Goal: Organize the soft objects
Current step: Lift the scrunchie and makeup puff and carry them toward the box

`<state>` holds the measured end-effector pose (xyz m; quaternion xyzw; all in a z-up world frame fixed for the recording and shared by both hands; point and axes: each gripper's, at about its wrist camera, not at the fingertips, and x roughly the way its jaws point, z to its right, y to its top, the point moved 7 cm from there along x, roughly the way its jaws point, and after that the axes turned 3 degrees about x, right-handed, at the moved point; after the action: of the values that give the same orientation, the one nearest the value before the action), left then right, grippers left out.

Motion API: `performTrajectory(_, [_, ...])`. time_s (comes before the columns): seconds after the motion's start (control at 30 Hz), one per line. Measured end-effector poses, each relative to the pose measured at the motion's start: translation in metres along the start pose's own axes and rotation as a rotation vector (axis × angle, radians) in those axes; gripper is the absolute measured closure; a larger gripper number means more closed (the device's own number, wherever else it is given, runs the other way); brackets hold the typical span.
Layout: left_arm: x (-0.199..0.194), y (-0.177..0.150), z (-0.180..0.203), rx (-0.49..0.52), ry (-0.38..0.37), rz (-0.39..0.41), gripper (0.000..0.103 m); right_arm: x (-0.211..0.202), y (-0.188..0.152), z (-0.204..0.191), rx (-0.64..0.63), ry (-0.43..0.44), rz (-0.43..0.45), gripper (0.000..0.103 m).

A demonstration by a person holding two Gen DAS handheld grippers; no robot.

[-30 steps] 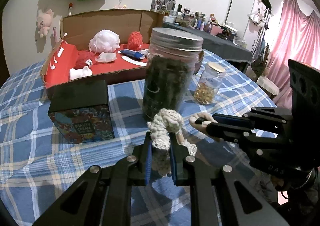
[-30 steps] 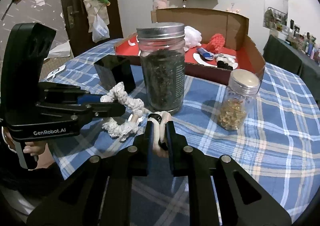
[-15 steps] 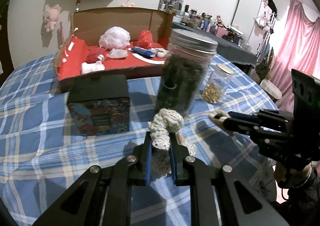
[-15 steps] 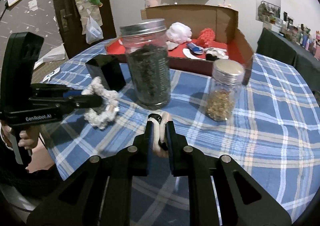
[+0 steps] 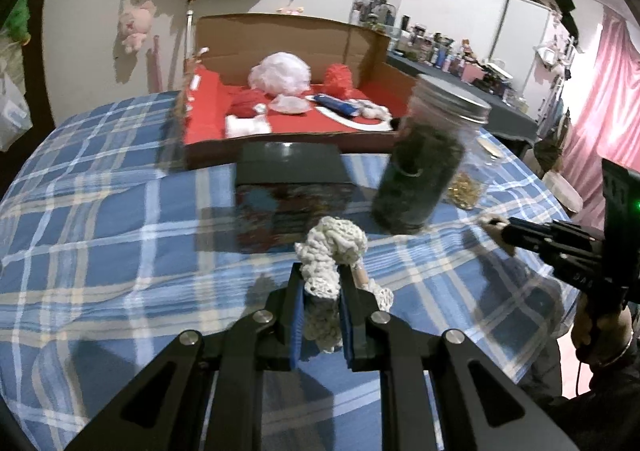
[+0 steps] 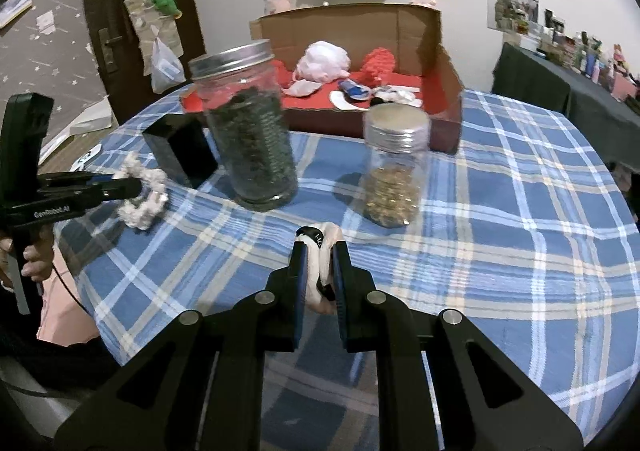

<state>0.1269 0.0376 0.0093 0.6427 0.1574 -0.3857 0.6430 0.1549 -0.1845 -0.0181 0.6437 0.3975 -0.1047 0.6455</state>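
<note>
The left gripper (image 5: 320, 283) is pinching a cream crocheted piece (image 5: 334, 247) at lower centre of the left wrist view; the piece is bulging above the fingertips, and its lower part is hidden between the blue pads. The right gripper (image 6: 320, 257) is pinching a small white soft item with a black band (image 6: 320, 241) at lower centre of the right wrist view; most of that item is sitting between the fingers, so its kind is hard to make out.

Both held items are hanging over the blue plaid tablecloth (image 6: 500, 211). At upper centre, an open cardboard box with a red lining (image 6: 448, 119) is holding a white puff (image 6: 324, 57), a red knitted ball (image 6: 378, 61) and smaller pieces too small to identify. A large jar of dark contents (image 6: 252, 131) is standing left of centre, motion-blurred in the left wrist view. A small jar of golden contents (image 6: 394, 171) is largely hidden behind it there. A black box (image 6: 180, 155) is partly covered by the large jar.
</note>
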Motion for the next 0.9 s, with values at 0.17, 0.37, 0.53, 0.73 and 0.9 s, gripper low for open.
performTrajectory(0.17, [-0.005, -0.004, -0.023, -0.039, 0.033, -0.007, 0.087, -0.002, -0.002, 0.011, 0.021, -0.022, -0.009, 0.091])
performTrajectory(0.37, [-0.009, -0.004, -0.045, -0.079, 0.069, -0.006, 0.087, -0.005, -0.003, 0.024, 0.036, -0.048, -0.014, 0.091])
performTrajectory(0.53, [-0.009, -0.001, -0.059, -0.098, 0.085, -0.004, 0.087, -0.005, -0.001, 0.034, 0.051, -0.066, -0.015, 0.091])
performTrajectory(0.73, [-0.005, 0.006, -0.069, -0.103, 0.089, -0.007, 0.087, -0.005, 0.001, 0.047, 0.065, -0.091, -0.020, 0.091])
performTrajectory(0.9, [0.000, 0.015, -0.076, -0.098, 0.087, -0.008, 0.087, -0.004, 0.004, 0.060, 0.085, -0.114, -0.027, 0.091])
